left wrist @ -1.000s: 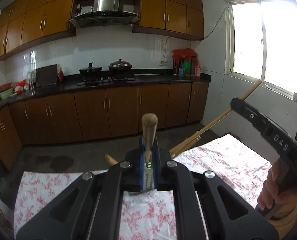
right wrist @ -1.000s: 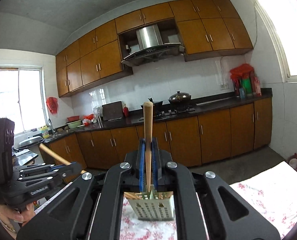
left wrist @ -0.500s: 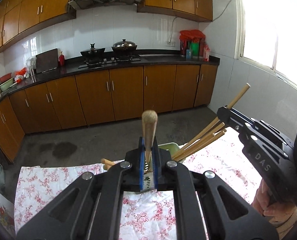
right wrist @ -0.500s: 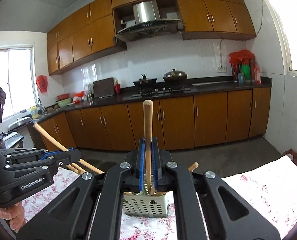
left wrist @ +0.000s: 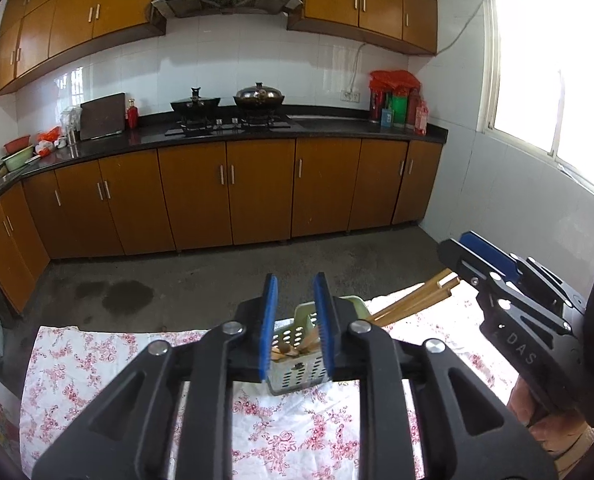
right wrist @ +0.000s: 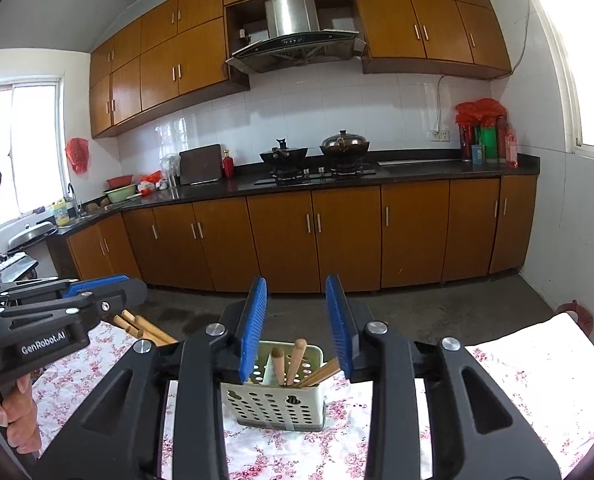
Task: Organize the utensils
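Observation:
A pale green perforated utensil holder [right wrist: 281, 396] stands on the flowered tablecloth [right wrist: 517, 392]; it also shows in the left wrist view [left wrist: 297, 368]. Wooden-handled utensils [right wrist: 291, 362] stand in it, and several chopsticks [left wrist: 413, 300] lean out of it to the side. My left gripper [left wrist: 296, 326] is open and empty just above the holder. My right gripper [right wrist: 297, 326] is open and empty above the holder too. Each gripper shows at the edge of the other's view, the right one [left wrist: 477, 256] and the left one [right wrist: 105, 286].
The table's far edge drops to a grey concrete floor [left wrist: 217, 276]. Brown base cabinets [right wrist: 337, 236] and a dark counter with two pots [right wrist: 317, 152] run along the back wall. A window [left wrist: 557, 80] is at the right.
Both grippers have opened and let go of their wooden-handled utensils, which now stand in the holder. Both grippers have pulled back and tilted.

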`<state>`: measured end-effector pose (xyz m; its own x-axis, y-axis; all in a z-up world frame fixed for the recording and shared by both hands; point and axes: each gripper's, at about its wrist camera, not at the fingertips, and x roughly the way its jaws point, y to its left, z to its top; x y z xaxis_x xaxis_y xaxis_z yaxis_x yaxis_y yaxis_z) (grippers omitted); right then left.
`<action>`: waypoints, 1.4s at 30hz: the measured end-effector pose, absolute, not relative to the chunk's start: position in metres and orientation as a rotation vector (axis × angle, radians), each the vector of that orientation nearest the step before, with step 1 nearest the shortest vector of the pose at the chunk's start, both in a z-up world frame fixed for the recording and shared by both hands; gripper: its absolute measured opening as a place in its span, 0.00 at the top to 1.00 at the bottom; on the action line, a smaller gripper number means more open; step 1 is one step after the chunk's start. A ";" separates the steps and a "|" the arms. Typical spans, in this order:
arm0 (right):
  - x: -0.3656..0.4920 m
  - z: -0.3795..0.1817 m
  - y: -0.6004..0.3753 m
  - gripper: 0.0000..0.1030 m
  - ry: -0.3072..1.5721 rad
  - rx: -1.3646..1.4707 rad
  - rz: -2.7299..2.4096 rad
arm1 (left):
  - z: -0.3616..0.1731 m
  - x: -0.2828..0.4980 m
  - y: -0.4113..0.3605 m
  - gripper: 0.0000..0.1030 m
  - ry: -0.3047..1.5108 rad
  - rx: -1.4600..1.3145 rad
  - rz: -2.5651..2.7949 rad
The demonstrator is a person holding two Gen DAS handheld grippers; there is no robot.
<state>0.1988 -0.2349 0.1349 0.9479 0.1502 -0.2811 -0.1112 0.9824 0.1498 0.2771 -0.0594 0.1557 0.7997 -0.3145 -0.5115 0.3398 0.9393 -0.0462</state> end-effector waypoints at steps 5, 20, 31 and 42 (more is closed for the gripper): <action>0.188 0.139 -0.241 0.63 0.284 0.138 0.122 | 0.163 0.263 -0.047 0.68 0.509 0.031 -0.315; 0.067 0.106 -0.224 0.02 0.206 0.023 0.024 | 0.123 0.106 -0.002 0.04 0.266 0.095 -0.081; 0.015 0.047 -0.207 0.02 0.244 0.018 -0.016 | 0.054 0.037 0.001 0.04 0.272 0.136 -0.010; -0.003 0.013 -0.201 0.02 0.323 0.059 -0.039 | 0.016 0.013 -0.001 0.04 0.328 0.136 -0.033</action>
<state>-0.0031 -0.2013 0.0132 0.9476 -0.0287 -0.3181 0.0475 0.9975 0.0515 0.0133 -0.0011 0.0161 0.9461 -0.0104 -0.3236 0.0544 0.9904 0.1273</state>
